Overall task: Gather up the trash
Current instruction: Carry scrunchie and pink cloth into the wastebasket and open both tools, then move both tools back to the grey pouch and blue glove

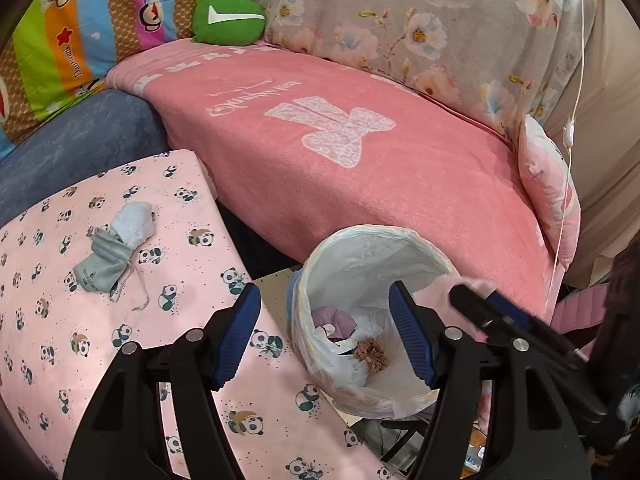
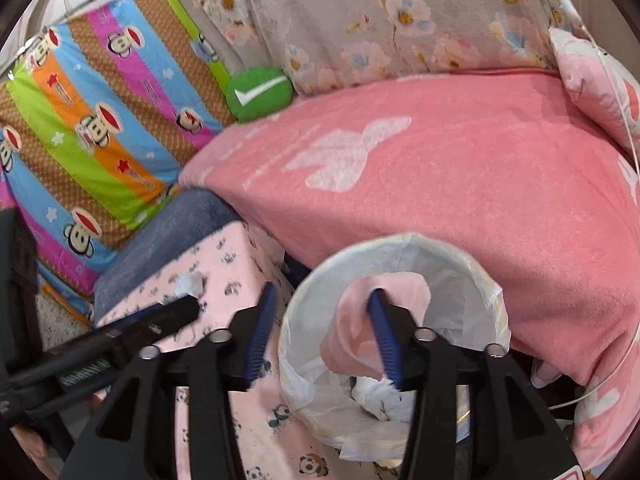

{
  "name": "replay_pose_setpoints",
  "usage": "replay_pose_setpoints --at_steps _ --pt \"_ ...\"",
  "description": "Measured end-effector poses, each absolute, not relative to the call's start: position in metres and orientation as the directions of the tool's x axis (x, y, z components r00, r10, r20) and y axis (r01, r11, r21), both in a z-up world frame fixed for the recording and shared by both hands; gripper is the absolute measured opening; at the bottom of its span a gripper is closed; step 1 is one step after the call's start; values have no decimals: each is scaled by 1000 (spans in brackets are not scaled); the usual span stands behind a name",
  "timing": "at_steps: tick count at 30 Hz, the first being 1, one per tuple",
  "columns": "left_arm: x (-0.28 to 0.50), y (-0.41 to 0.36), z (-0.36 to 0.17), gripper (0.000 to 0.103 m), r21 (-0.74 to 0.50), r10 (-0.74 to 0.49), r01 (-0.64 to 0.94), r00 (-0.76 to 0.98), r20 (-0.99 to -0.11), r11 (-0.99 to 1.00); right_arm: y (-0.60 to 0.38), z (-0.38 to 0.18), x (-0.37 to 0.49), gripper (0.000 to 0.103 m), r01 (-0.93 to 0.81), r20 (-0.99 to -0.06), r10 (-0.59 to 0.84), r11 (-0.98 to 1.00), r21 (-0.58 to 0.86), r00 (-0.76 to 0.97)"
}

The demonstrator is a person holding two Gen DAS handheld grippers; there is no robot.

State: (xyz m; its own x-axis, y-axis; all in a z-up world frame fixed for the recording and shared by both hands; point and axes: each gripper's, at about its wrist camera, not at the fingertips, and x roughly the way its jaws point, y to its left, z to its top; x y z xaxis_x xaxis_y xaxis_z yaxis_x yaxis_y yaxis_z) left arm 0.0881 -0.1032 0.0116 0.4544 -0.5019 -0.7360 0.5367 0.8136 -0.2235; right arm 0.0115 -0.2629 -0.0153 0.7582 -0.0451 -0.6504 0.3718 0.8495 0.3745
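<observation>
pink cloth (image 2: 384, 312) hiding bin (image 2: 472, 264) contents

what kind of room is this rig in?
Most likely a home living room or bedroom. A sofa or bed draped in a pink blanket, a cartoon-print quilt and a green round cushion behind it, and a small bag-lined bin on the floor.

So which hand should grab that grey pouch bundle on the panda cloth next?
Left, probably. The left gripper stands open and empty beside the grey pouch bundle, while the right gripper hangs over the bin with a pink rag draped on one finger.
</observation>
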Motion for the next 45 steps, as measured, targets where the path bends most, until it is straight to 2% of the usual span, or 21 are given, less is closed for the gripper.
replay_pose_setpoints --at_steps 8,12,18,22,28,32,45 --pt "95 -81 2 64 -232 -476 493 457 -751 839 -256 -61 21 52 439 -813 34 828 348 581" --pt "97 -71 -3 64 -239 -466 471 456 -758 849 -246 -78 16 52 443 -853 70 831 336 517" --pt "100 -57 -7 64 -249 -454 438 461 -762 864 -258 -66 20 52 408 -796 147 795 448 588" --pt "102 -49 -5 64 -248 -447 425 473 -760 871 -262 -63 31 52 447 -826 86 807 386 557" --pt "114 -30 -16 65 -218 -391 371 496 -775 903 -253 -51 28 52 403 -801 80 832 382 594" --pt "124 -10 -25 72 -193 -338 313 518 -786 930 -243 -43 34 52 370 -788 83 850 375 610" --pt "189 59 -62 79 -168 -204 117 508 -837 979 -165 -30 133 52 191 -755 146 921 341 640"
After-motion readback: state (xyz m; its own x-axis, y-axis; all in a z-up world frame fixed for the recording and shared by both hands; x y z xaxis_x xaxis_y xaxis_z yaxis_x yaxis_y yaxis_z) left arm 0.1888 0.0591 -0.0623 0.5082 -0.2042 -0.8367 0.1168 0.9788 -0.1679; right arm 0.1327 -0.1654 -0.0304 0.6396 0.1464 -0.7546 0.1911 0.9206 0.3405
